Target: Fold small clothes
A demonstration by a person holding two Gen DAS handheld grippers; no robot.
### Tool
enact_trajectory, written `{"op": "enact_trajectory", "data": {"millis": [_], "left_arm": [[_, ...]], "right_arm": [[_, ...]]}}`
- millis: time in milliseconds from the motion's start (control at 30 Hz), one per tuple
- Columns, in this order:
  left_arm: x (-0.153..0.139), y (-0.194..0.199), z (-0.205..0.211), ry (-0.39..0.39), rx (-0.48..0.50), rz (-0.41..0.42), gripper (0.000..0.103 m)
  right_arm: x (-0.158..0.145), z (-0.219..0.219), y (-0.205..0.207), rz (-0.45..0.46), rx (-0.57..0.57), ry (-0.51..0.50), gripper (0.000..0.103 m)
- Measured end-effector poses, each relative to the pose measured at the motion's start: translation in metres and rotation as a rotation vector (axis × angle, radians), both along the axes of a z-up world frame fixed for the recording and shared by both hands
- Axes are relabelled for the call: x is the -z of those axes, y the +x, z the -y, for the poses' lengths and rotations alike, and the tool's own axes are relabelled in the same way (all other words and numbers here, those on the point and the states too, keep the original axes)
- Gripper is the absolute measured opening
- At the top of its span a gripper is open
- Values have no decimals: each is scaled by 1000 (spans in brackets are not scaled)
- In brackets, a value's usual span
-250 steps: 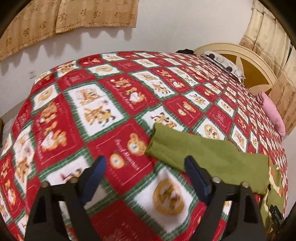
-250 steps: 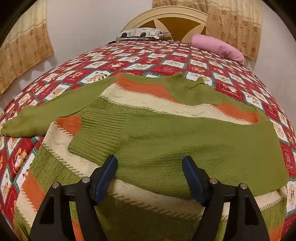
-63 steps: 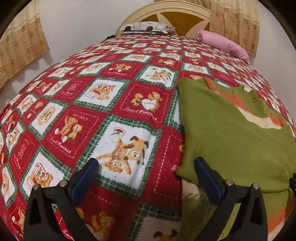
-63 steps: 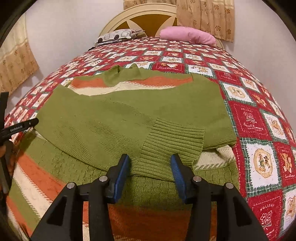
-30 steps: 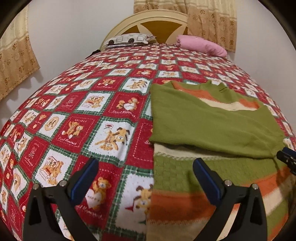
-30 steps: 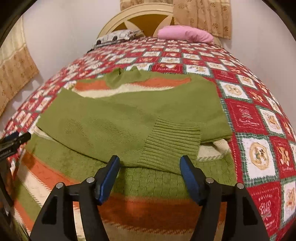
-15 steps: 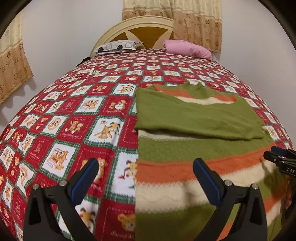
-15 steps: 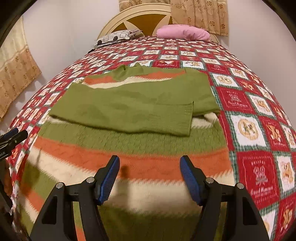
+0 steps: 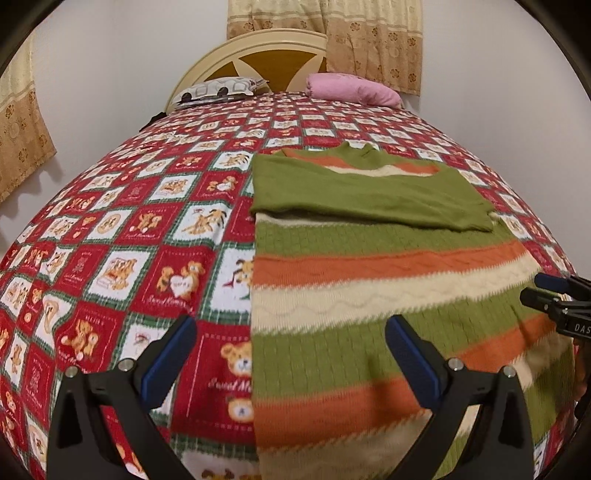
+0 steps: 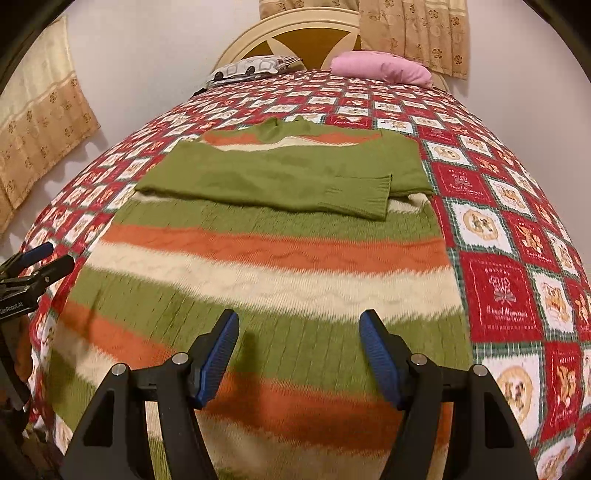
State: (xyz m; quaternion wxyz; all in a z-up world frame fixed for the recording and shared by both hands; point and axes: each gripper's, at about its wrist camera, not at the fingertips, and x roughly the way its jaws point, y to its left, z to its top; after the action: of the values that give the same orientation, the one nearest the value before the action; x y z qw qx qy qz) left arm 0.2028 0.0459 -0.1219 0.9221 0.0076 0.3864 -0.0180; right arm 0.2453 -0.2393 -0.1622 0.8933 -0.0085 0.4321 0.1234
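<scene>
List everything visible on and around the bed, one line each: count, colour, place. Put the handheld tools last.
sweater: one, green with orange and cream stripes, flat on the bedspread, both sleeves folded across the chest
bedspread: one, red, green and white bear-print checks, covering the bed
pink pillow: one, at the head, right
patterned pillow: one, white and grey, at the head, left
headboard: one, cream and brown, against the wall
curtains: beige floral, behind the headboard and on the left wall
left tool: black with blue pads, open, over the sweater's left edge
right tool: same, open, above the lower sweater
</scene>
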Motion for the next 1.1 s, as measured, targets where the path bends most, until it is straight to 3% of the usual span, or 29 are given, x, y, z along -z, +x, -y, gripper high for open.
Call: {"op": "enact_trajectory", "data": {"millis": [400, 1100], "left_arm": [[4, -46, -5, 14, 36, -27, 103], [20, -92, -18, -25, 50, -73, 103]], "right_arm": [[14, -2, -43, -39, -32, -25, 69], [12, 8, -98, -22, -36, -36, 69]]}}
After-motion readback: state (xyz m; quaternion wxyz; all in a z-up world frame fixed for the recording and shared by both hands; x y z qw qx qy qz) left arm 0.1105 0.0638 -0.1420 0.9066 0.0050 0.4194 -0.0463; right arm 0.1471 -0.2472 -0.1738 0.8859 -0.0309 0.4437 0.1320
